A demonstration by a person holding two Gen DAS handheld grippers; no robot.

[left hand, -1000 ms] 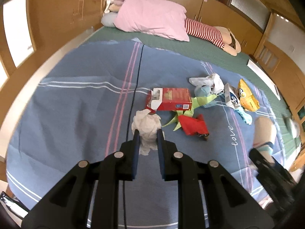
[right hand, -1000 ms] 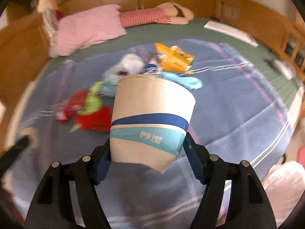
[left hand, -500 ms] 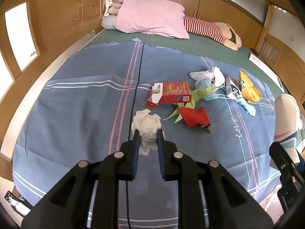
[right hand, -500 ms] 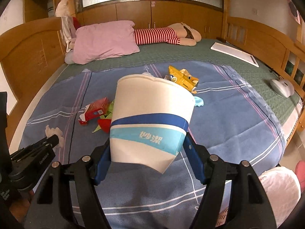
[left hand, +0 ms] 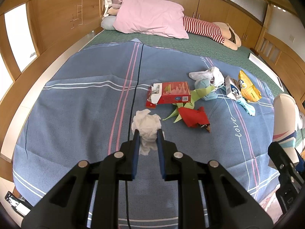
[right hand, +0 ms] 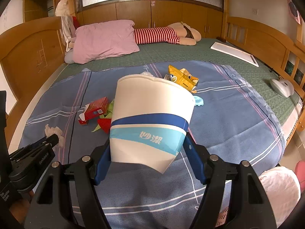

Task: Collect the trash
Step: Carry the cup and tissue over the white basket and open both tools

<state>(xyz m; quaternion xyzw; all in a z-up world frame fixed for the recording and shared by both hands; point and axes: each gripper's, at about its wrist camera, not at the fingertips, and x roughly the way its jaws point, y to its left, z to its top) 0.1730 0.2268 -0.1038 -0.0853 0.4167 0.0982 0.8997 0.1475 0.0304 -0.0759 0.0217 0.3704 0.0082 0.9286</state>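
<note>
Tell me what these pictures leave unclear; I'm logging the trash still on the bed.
- Inside of the paper cup: right wrist view shows only its outer wall; contents unknown.
- Trash behind the cup: the plastic bag and small carton are mostly hidden there.
- Red box print: too small in both views.
- Tissue: its lower part sits behind the left gripper fingers.

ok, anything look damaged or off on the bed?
Yes: the red carton lies on its side on the blue blanket, end flap torn open. The paper cup in the right gripper is tilted, rim dented.
</note>
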